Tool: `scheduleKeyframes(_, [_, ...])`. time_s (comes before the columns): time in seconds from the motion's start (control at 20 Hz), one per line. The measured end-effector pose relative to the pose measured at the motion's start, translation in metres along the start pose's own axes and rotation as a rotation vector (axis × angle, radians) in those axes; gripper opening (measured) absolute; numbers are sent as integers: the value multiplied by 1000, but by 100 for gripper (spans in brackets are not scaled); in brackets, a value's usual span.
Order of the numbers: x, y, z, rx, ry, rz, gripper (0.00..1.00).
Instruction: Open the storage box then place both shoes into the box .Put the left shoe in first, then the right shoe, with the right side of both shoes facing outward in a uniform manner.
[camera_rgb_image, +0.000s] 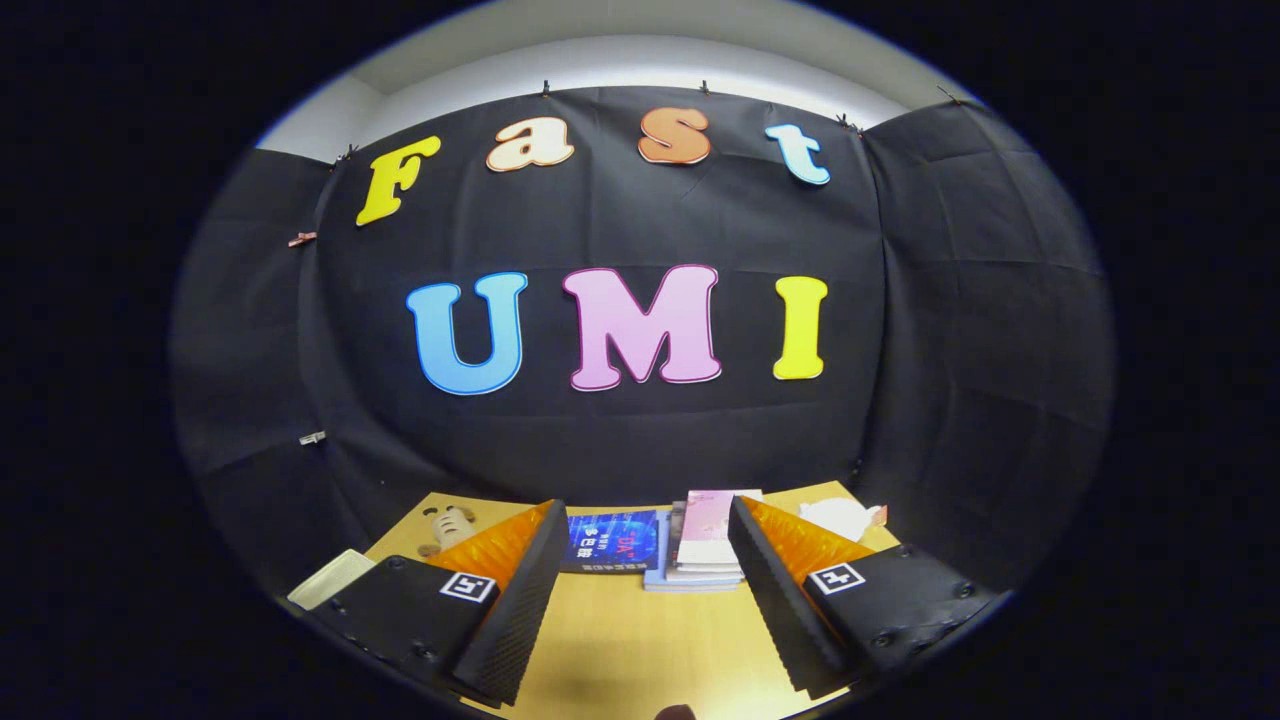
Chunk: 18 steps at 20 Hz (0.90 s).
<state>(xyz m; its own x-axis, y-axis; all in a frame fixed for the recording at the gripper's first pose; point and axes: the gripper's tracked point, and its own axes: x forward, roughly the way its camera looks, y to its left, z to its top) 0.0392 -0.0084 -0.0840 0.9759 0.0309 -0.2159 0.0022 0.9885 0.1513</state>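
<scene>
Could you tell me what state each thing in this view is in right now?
Gripper: jaws open, nothing between them.
Blue book: lying flat on the table, closed.
Stack of books: piled flat, pink one on top, closed.
Plush toy: lying on the table.
White tray: resting flat.

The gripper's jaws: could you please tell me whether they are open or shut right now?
Open. The gripper holds nothing: its jaws stand wide apart, with bare wooden table between them and a stack of books lying just ahead.
</scene>
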Motion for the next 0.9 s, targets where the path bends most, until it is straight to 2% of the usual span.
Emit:
scheduleKeyframes(0.4, [-41, -72, 12, -65, -81, -17, 97])
scheduleKeyframes(0.9, [-48, -128, -27, 0, 2, 39, 97])
